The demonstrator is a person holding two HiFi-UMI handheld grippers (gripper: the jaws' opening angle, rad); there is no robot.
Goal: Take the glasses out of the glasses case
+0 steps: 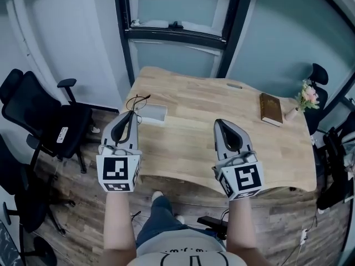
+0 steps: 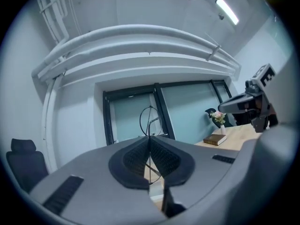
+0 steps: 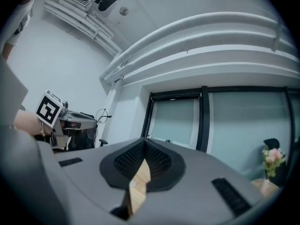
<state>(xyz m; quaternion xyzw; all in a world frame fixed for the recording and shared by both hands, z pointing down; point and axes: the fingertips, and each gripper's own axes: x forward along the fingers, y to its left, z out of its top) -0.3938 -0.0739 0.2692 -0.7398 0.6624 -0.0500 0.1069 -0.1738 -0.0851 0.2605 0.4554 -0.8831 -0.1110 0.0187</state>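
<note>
Item: thin black wire-framed glasses [image 1: 138,100], clamped at your left gripper [image 1: 132,114] tips, just beside the open pale rectangular glasses case [image 1: 154,113] near the wooden tabletop [image 1: 194,143] left edge. Your right gripper [image 1: 219,122] was closed, empty, farther off.

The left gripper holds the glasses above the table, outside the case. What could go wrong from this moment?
1. The left gripper pinches the glasses only by a thin wire part at its jaw tips, so they may slip or swing loose.
2. This grip is near the left edge of the table, so dropped glasses might fall to the floor.
3. The shut jaws could bend the thin frame.
</note>
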